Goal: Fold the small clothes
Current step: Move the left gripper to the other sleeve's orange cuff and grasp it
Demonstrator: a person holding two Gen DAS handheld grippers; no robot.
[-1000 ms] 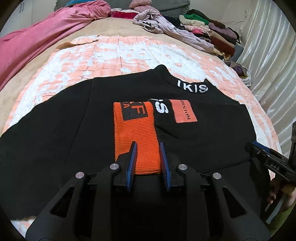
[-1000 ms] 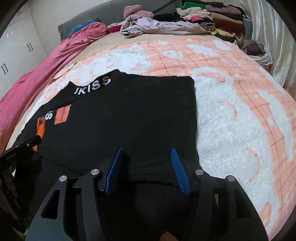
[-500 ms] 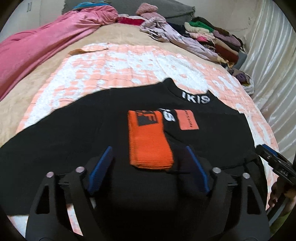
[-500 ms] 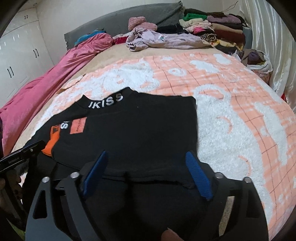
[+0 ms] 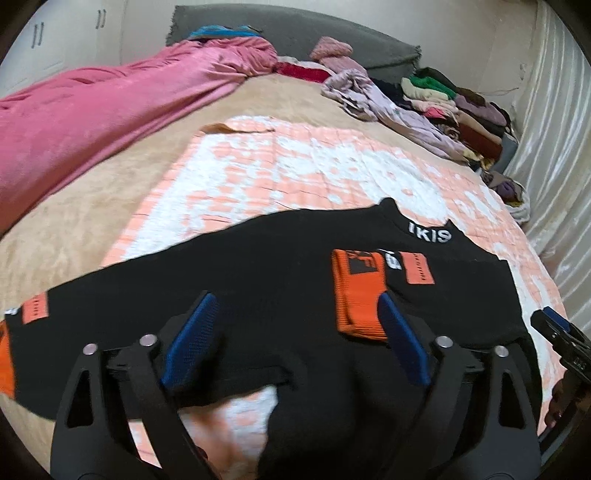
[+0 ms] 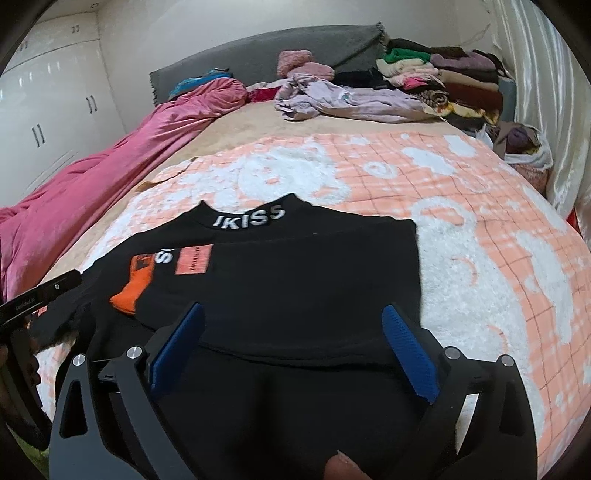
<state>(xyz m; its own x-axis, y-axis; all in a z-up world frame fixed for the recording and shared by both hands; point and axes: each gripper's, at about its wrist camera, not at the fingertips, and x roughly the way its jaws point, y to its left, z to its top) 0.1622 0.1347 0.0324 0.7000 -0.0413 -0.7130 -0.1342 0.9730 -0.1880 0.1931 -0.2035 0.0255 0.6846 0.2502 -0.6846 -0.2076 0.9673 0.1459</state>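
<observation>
The black top (image 5: 280, 280) lies flat low in the frame, 1 sleeve with its orange cuff (image 5: 360, 295) folded in. Both the left claw (image 5: 295, 343) and right claw (image 6: 293, 350) gape wide, holding nothing. Next, I'd guess, the other sleeve wants pinching and folding across.

We're looking at a bedroom, pretty lived-in. The bed (image 6: 236, 122) takes up most of it, covered with a tan sheet and a peach-and-white checked blanket (image 6: 424, 192) on top. Behind the bed sits a grey headboard (image 6: 258, 55) against a plain off-white wall (image 6: 221, 22). Left of the bed we get glossy white wardrobe doors (image 6: 48, 110) with dark handles. Right of the bed hangs a shiny cream curtain (image 6: 546, 74). A pink duvet (image 6: 129, 155) is bunched along the bed's left side, and a stack of clothes (image 6: 443, 81) sits near the headboard.
</observation>
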